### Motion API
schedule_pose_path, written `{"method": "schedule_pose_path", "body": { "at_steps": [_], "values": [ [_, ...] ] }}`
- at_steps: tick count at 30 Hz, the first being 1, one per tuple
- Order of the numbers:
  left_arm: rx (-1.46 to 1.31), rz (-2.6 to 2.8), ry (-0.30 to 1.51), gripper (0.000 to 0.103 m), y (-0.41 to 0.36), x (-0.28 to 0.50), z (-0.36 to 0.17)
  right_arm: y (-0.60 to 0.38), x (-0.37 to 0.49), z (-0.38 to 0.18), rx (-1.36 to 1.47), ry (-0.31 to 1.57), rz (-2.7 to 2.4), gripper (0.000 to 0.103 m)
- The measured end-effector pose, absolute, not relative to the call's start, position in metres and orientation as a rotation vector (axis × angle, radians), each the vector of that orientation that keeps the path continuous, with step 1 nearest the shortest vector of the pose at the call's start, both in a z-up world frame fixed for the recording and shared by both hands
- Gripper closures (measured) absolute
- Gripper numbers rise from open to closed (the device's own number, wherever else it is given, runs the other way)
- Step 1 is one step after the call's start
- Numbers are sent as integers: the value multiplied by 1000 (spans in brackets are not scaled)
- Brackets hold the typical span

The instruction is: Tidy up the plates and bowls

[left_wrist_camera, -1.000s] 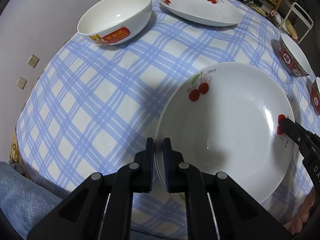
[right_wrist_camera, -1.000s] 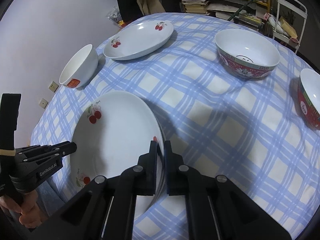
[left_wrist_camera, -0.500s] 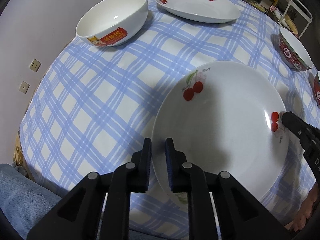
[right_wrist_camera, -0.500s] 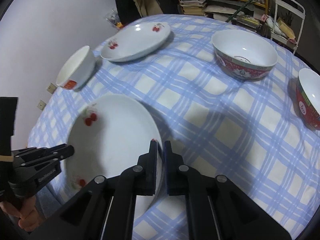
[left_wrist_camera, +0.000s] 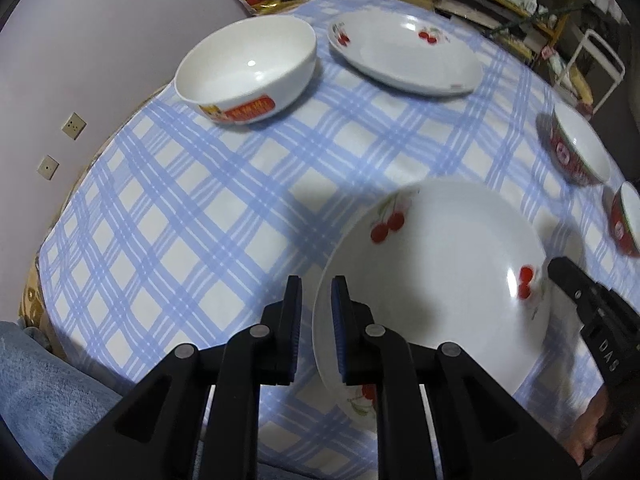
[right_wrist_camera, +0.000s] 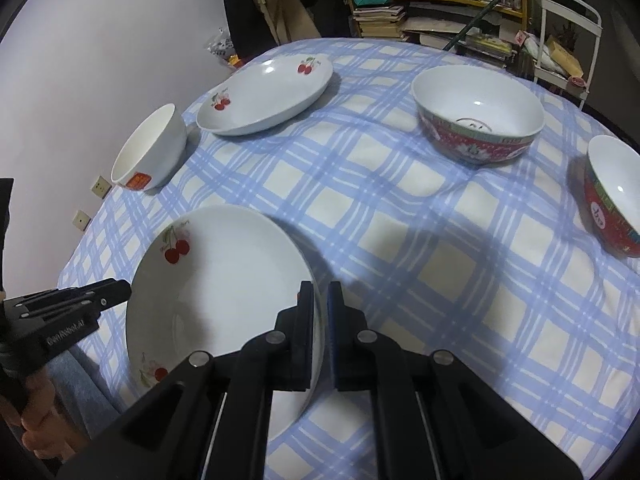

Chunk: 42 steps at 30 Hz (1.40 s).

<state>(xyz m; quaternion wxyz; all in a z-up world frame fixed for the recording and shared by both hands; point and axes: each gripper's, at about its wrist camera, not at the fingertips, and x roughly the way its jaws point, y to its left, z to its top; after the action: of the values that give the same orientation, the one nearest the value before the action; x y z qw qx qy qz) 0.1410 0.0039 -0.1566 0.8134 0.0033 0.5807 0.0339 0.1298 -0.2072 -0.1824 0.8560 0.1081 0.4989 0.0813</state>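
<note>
A white plate with cherry prints (left_wrist_camera: 440,272) (right_wrist_camera: 224,292) lies near the table's front edge, over the blue checked tablecloth (left_wrist_camera: 240,208). My right gripper (right_wrist_camera: 320,316) is shut on its right rim, and its fingertip (left_wrist_camera: 560,272) shows at that rim in the left wrist view. My left gripper (left_wrist_camera: 316,316) straddles the opposite rim with its jaws slightly apart. Cloth shows between its left pad and the rim, so it does not grip. A second cherry plate (left_wrist_camera: 404,56) (right_wrist_camera: 268,96) and a white bowl with a red label (left_wrist_camera: 248,68) (right_wrist_camera: 152,152) stand at the far side.
Two red patterned bowls (right_wrist_camera: 476,116) (right_wrist_camera: 616,196) stand on the right of the table. A pale wall with sockets (left_wrist_camera: 74,126) runs along the left. Shelves with clutter and a white metal rack (right_wrist_camera: 572,32) stand behind. A person's hand (right_wrist_camera: 40,420) holds the left gripper.
My left gripper's jaws have parted a little from the plate's rim. The right gripper keeps its grip on the other rim. Both views have tilted slightly toward the far side.
</note>
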Motion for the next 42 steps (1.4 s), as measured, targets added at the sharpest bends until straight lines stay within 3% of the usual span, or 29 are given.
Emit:
{"method": "schedule_pose_path", "body": {
  "at_steps": [9, 12, 14, 16, 19, 23, 30, 32, 42],
  "values": [
    [17, 63, 1189, 83, 18, 187, -123, -207, 152, -160, 245, 1004, 169, 95],
    [43, 54, 1161, 74, 26, 214, -107, -207, 167, -153, 293, 998, 191, 95],
    [71, 62, 1127, 57, 30, 229, -97, -203, 178, -149, 275, 990, 185, 94],
    [108, 55, 1100, 56, 33, 244, -90, -200, 192, -146, 258, 983, 169, 93],
    [170, 37, 1077, 49, 36, 268, -83, -201, 212, -146, 285, 984, 167, 78],
    [242, 40, 1016, 25, 38, 295, -78, -202, 237, -143, 283, 964, 133, 49],
    [268, -18, 1018, 19, 34, 338, -89, -209, 277, -136, 278, 915, 77, 9],
    [263, -38, 1028, 19, 32, 352, -95, -210, 290, -135, 257, 905, 60, 4],
    [176, -111, 1096, 19, 21, 398, -120, -217, 332, -146, 193, 960, 42, 4]
  ]
}}
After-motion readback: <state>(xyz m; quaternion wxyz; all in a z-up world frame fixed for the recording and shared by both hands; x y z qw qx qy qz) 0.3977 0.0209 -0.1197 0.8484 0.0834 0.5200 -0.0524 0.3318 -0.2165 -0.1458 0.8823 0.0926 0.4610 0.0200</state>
